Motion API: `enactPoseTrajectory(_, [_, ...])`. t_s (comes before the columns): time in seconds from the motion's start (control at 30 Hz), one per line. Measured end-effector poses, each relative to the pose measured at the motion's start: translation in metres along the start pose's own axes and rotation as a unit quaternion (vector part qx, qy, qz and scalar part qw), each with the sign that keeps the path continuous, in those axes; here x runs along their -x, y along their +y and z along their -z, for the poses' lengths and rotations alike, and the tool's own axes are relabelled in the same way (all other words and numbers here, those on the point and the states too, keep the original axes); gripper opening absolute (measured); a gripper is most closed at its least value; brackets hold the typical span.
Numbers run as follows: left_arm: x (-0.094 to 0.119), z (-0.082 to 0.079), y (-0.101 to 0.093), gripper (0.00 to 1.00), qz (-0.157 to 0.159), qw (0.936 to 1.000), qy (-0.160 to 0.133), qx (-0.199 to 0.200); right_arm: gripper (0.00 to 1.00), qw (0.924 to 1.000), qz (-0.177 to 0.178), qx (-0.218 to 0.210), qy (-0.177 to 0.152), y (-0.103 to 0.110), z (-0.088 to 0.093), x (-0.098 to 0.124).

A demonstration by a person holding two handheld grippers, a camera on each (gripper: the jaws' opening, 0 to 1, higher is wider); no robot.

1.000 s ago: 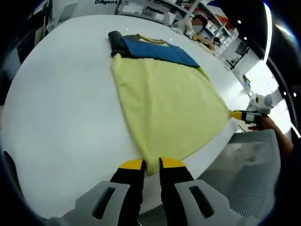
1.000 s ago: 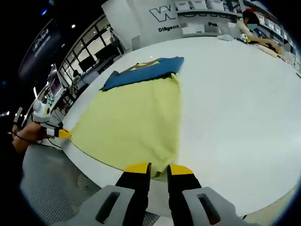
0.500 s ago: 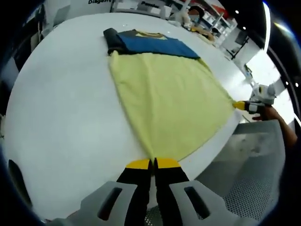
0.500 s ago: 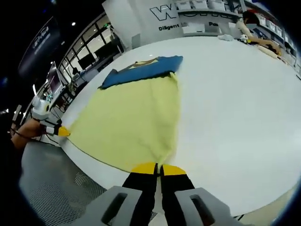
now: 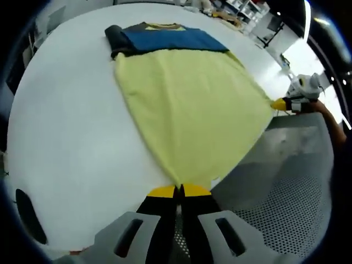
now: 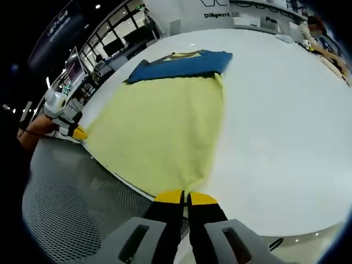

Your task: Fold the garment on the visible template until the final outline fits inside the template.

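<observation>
- The yellow garment (image 5: 190,113) lies spread flat on the white table (image 5: 66,132), its hem reaching the table's near edge and its blue upper part (image 5: 168,39) toward the far side.
- The left gripper (image 5: 179,191) has its yellow-tipped jaws pressed together, pinching one hem corner of the yellow garment at the table edge.
- The right gripper (image 6: 186,196) likewise pinches the other hem corner, jaws closed on the cloth.
- A dark sleeve (image 5: 114,39) sits folded beside the blue part.
- In the right gripper view the left gripper appears at the left, on the far hem corner.
- Perforated grey flooring (image 6: 71,220) shows below the table edge.
</observation>
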State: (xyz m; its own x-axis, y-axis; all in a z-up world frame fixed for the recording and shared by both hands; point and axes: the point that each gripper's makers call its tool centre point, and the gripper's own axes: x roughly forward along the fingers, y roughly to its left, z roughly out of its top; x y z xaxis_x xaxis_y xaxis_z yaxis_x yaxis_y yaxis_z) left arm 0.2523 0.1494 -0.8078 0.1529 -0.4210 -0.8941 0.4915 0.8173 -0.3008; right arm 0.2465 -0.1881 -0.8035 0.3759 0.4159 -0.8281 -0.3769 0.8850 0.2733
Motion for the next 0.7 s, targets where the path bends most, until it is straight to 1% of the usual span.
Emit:
enactPoseTrajectory(0.03, [0.001,0.002,0.000,0.00,0.002,1.0000,0.004,0.002,0.00,1.0000,0.002,0.003,0.003,0.000,0.002,-0.001])
enactPoseTrajectory(0.1, [0.001,0.001,0.000,0.00,0.006,1.0000,0.001,0.006,0.00,0.9999,0.012,0.001,0.009,-0.004,0.006,-0.002])
enactPoseTrajectory(0.13, [0.000,0.001,0.000,0.00,0.007,0.9999,0.001,0.008,0.00,1.0000,0.005,-0.003,0.005,-0.005,0.004,-0.004])
enactPoseTrajectory(0.27, [0.001,0.001,0.000,0.00,0.009,0.9998,-0.006,0.018,0.00,1.0000,0.004,0.001,0.007,-0.003,0.003,-0.002])
enactPoseTrajectory(0.43, [0.010,-0.006,-0.003,0.00,0.016,0.9994,-0.020,0.024,0.00,0.9995,-0.016,-0.019,-0.018,0.004,-0.013,0.014])
enactPoseTrajectory(0.57, [0.020,-0.013,-0.004,0.00,0.017,0.9989,-0.035,0.025,0.00,0.9980,-0.033,-0.032,-0.043,0.010,-0.032,0.029])
enactPoseTrajectory(0.7, [0.033,-0.030,-0.008,0.00,0.040,0.9953,-0.074,0.048,0.00,0.9958,-0.050,-0.040,-0.065,0.017,-0.049,0.039])
